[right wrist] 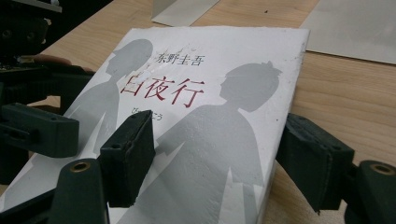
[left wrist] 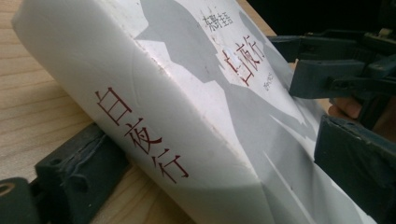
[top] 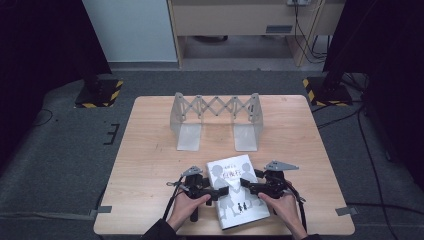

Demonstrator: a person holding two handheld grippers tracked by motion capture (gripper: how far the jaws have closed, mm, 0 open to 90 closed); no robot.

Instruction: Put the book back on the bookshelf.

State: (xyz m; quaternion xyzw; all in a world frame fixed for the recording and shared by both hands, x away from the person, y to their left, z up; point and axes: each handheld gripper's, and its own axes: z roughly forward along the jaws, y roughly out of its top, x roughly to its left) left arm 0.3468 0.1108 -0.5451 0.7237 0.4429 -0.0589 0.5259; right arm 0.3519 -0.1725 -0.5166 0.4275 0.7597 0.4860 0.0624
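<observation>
A pale wooden table (top: 150,150) stands on grey carpet, with an expanding metal book rack (top: 216,119) empty toward twelve o'clock. The thick white book (top: 237,192) is at six o'clock, tilted up off the wood. The left gripper (top: 216,192) clamps its spine edge — one jaw under, one over — and the right gripper (top: 246,187) grips the opposite edge. Judging by this, the pick-up is done; carrying it to the rack remains.

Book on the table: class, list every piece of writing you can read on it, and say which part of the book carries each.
"白夜行", red, on the book's spine.
"白夜行", red, on the front cover.
"東野圭吾", dark, above the cover title.
Small line under the cover title: too small to read.
</observation>
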